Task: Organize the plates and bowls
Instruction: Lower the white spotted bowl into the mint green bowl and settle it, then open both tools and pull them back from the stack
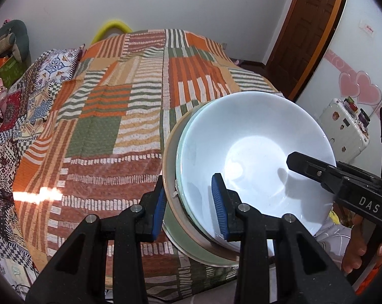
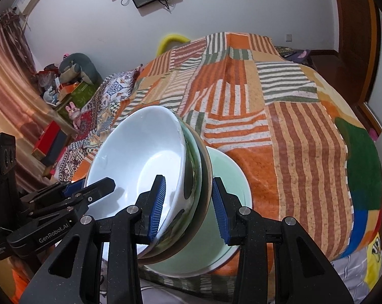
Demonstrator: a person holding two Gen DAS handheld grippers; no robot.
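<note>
Left hand-held gripper (image 1: 191, 209), black frame with blue ribbed pads, is clamped over the near-left rim of a nested stack of dishes, one pad inside the top bowl, the other outside against the stack's outer rims. Right hand-held gripper (image 2: 188, 207), same build, is clamped over the opposite rim of the same stack, left pad inside the top bowl, right pad on the outside. Both sets of jaws are narrowly parted, closed on the rims. Stack: glossy white ceramic bowl (image 1: 256, 152) on top, thin clear-green glass plate (image 2: 191, 152) under it, then a beige-rimmed dish (image 1: 169, 157), with a pale green ceramic bowl (image 2: 228, 177) at the bottom. Stack is tilted and sits over the near edge of a bed covered by an orange, green and cream striped patchwork blanket (image 1: 109, 106); cannot tell if its base touches the blanket. Person's fingers (image 1: 353, 255) show at lower right in the left wrist view. White sticker-covered suitcase (image 1: 342, 129) stands beside the bed by the wall.
</note>
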